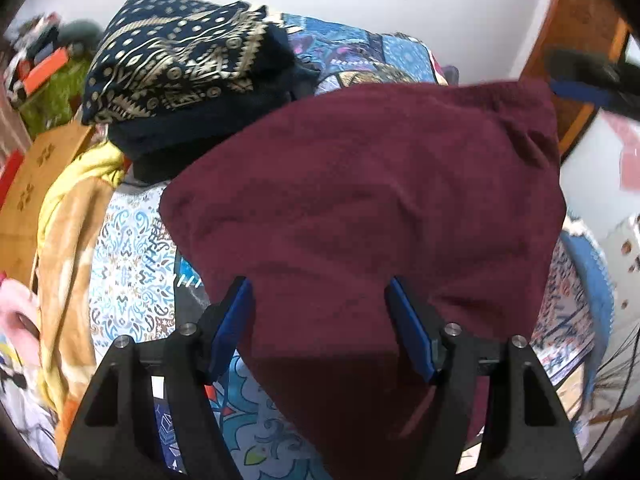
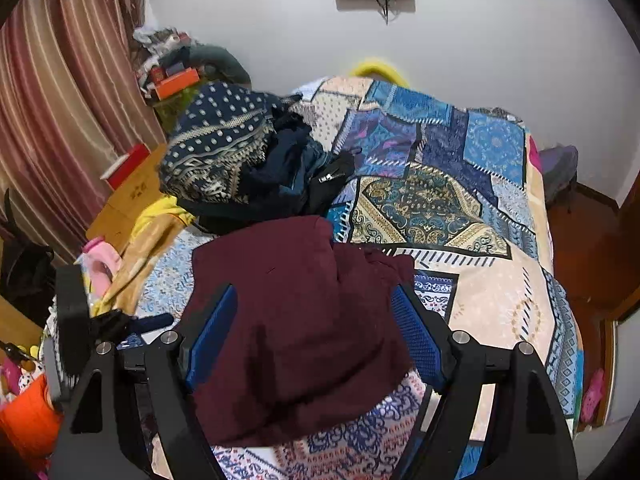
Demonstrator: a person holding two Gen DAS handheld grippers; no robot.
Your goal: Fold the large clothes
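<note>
A folded maroon garment [image 1: 360,200] [image 2: 296,320] lies on the patchwork bedspread [image 1: 132,272] [image 2: 440,200]. In the left wrist view my left gripper [image 1: 317,282] hangs over the garment's near part. Its blue pads [image 1: 234,320] stand wide apart, with the cloth spread under and between them and not pinched. My right gripper [image 2: 313,290] is likewise open over the garment, the maroon cloth showing between its pads [image 2: 416,340]. The right gripper also shows blurred in the left wrist view, at the garment's far right corner [image 1: 580,80]. The left gripper appears in the right wrist view by the garment's left edge [image 2: 80,320].
A pile of dark clothes topped by a navy gold-print cloth [image 1: 180,64] [image 2: 224,152] sits just behind the garment. A yellow-tan blanket [image 1: 68,240] hangs at the bed's left edge beside a wooden cabinet [image 2: 132,196]. A striped curtain [image 2: 52,100] and a wooden door [image 1: 576,40] flank the bed.
</note>
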